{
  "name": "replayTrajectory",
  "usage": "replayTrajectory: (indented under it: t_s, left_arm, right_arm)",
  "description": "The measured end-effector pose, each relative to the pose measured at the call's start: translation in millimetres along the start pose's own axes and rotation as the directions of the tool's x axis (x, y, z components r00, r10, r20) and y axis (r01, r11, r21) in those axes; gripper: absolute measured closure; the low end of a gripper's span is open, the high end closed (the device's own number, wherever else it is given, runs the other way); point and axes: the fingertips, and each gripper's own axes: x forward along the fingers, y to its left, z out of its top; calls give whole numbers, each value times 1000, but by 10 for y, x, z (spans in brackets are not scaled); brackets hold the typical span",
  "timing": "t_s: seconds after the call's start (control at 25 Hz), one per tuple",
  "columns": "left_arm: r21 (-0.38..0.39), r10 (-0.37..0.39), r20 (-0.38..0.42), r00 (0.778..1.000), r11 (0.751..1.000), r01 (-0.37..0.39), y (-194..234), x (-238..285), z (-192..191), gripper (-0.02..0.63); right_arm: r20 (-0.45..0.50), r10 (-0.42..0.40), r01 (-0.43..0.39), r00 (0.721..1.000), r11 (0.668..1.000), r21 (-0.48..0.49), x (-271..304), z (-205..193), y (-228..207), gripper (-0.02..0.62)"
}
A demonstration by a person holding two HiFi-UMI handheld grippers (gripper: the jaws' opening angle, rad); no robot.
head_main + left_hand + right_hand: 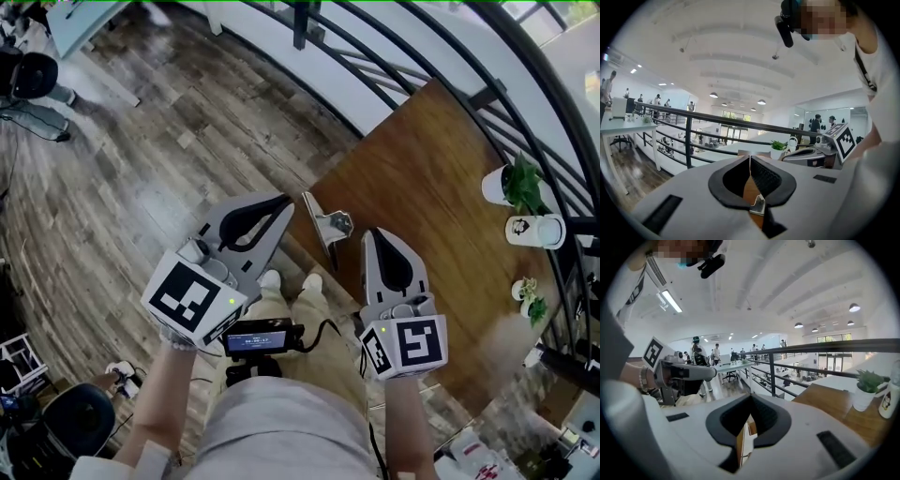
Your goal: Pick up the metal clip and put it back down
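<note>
The metal clip (330, 225) stands on the near left edge of the brown wooden table (441, 206), between my two grippers. My left gripper (288, 200) is shut; its tip lies just left of the clip and holds nothing. My right gripper (368, 232) is also shut and empty, its tip just right of the clip. In the left gripper view the jaws (750, 157) meet at the tips, and a bit of the clip (758, 204) shows below through the gap behind them. In the right gripper view the jaws (751, 395) meet too, with the table edge below.
A dark metal railing (422, 66) curves round the table's far side. A potted plant (511, 183), a white mug (536, 230) and a smaller plant (530, 298) stand at the table's right edge. Wooden floor (141, 159) lies to the left. A small camera (258, 337) sits at the person's waist.
</note>
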Motion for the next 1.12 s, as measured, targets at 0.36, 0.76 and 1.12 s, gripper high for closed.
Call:
replayTrajectory:
  t_s: [0.36, 0.76, 1.12]
  left_arm:
    - [65, -4, 45, 999, 998, 1, -143, -181, 407, 594]
    - [73, 3, 63, 998, 997, -7, -212, -351, 508, 594]
    - [101, -2, 52, 999, 995, -3, -245, -378, 476, 594]
  right_arm:
    - [75, -26, 27, 997, 1000, -12, -209, 403, 66, 592]
    - [105, -28, 35, 994, 997, -65, -352, 606, 141, 592]
    - [113, -17, 25, 993, 997, -71, -384, 632, 187, 592]
